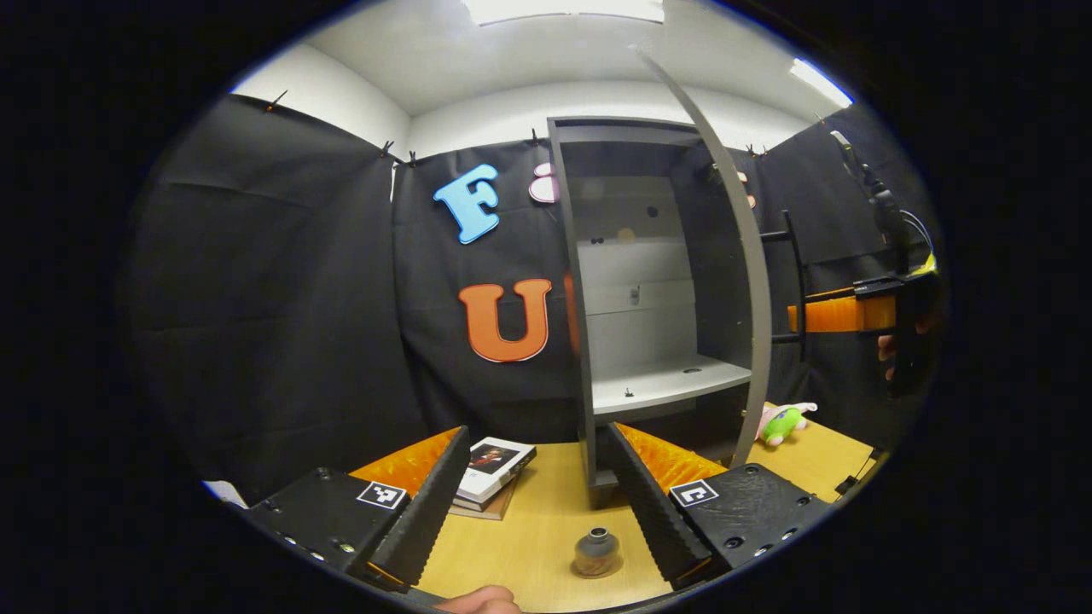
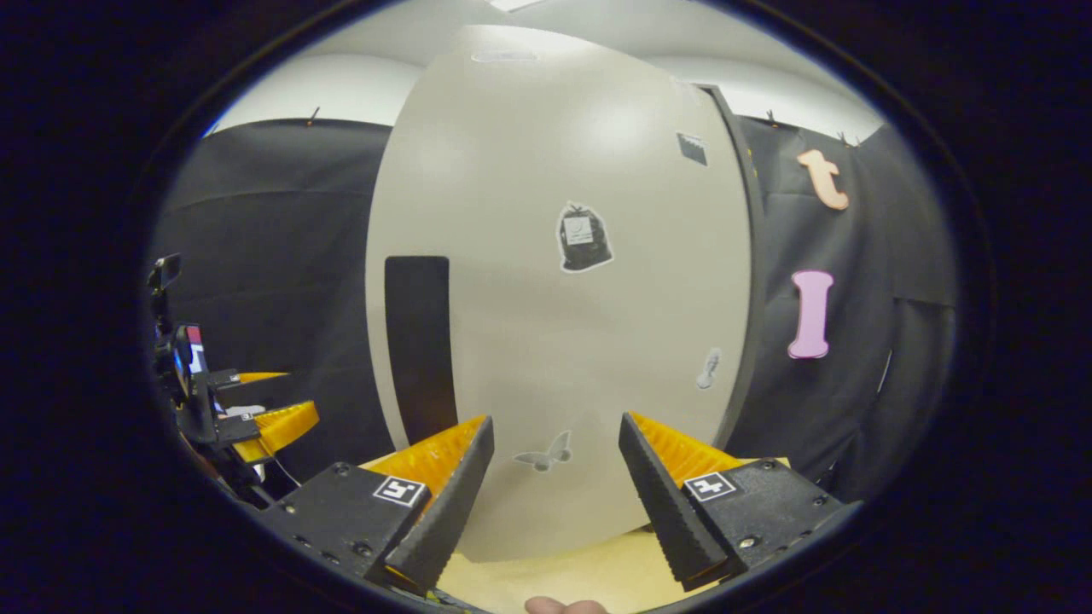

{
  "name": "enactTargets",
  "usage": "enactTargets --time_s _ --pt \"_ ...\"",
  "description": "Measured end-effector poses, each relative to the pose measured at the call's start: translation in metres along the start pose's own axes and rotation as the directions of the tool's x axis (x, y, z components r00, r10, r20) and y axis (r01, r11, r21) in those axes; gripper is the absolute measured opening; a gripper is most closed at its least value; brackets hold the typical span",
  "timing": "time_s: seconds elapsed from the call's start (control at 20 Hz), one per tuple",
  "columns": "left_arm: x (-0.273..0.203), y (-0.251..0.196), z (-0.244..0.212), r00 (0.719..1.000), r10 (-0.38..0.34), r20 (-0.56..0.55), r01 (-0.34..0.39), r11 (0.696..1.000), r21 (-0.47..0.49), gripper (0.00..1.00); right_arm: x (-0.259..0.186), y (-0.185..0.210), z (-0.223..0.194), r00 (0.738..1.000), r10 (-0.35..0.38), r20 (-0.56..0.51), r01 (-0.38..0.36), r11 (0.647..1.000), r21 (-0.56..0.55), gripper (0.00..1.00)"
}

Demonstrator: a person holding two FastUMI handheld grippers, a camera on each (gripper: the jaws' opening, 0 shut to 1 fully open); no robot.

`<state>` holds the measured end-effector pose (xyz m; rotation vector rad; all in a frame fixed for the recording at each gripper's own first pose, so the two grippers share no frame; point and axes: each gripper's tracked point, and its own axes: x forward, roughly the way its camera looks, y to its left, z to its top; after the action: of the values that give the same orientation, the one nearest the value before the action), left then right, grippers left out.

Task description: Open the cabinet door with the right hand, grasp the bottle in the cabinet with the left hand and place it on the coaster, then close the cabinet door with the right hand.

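Note:
The grey cabinet stands open, its shelf bare. Its door swings out edge-on toward me. A small dark bottle with a grey cap stands upright on the wooden table; I cannot tell whether a coaster lies under it. My left gripper is open above it, the bottle low in the gap near one finger. In the right gripper view the pale door face is close ahead, its black handle up to the left. My right gripper is open and holds nothing.
Stacked books lie left of the cabinet foot. A green and pink plush toy sits on the table behind the door. The right gripper and its hand show beyond the door. The left gripper shows far left.

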<state>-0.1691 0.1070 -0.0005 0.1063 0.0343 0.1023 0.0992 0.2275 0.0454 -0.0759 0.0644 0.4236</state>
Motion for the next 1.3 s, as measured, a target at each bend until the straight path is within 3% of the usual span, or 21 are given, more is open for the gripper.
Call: enactTargets --time_s 0.25,0.3,0.35,0.4,0.7,1.05,1.3 --pt "-0.026 0.029 -0.013 0.993 0.111 -0.029 -0.11 0.993 0.036 0.96 0.055 0.036 -0.008 0.995 0.093 -0.02 -0.094 0.994 -0.057 0.96" --pt "-0.033 0.036 -0.017 0.99 0.138 -0.041 -0.136 0.99 0.036 0.96 0.069 0.041 -0.009 0.995 0.093 -0.022 -0.094 0.993 -0.075 0.89" --pt "-0.039 0.042 -0.021 0.985 0.163 -0.052 -0.161 0.986 0.036 0.96 0.076 0.042 -0.012 0.994 0.103 -0.027 -0.106 0.99 -0.097 0.95" --pt "-0.045 0.05 -0.026 0.98 0.189 -0.063 -0.187 0.982 0.037 0.96 0.083 0.047 -0.013 0.993 0.116 -0.021 -0.118 0.987 -0.105 0.94" --pt "-0.06 0.069 -0.044 0.953 0.28 -0.115 -0.281 0.96 0.006 0.96 0.11 0.047 -0.014 0.994 0.106 -0.016 -0.107 0.989 -0.106 0.99" --pt "-0.048 0.054 -0.038 0.963 0.249 -0.099 -0.248 0.969 0.016 0.96 0.118 0.045 -0.016 0.995 0.097 -0.033 -0.098 0.995 -0.028 1.0" --pt "-0.035 0.039 -0.036 0.976 0.202 -0.086 -0.202 0.979 0.005 1.0 0.117 0.037 -0.029 0.996 0.04 -0.08 -0.041 0.999 -0.015 0.98"
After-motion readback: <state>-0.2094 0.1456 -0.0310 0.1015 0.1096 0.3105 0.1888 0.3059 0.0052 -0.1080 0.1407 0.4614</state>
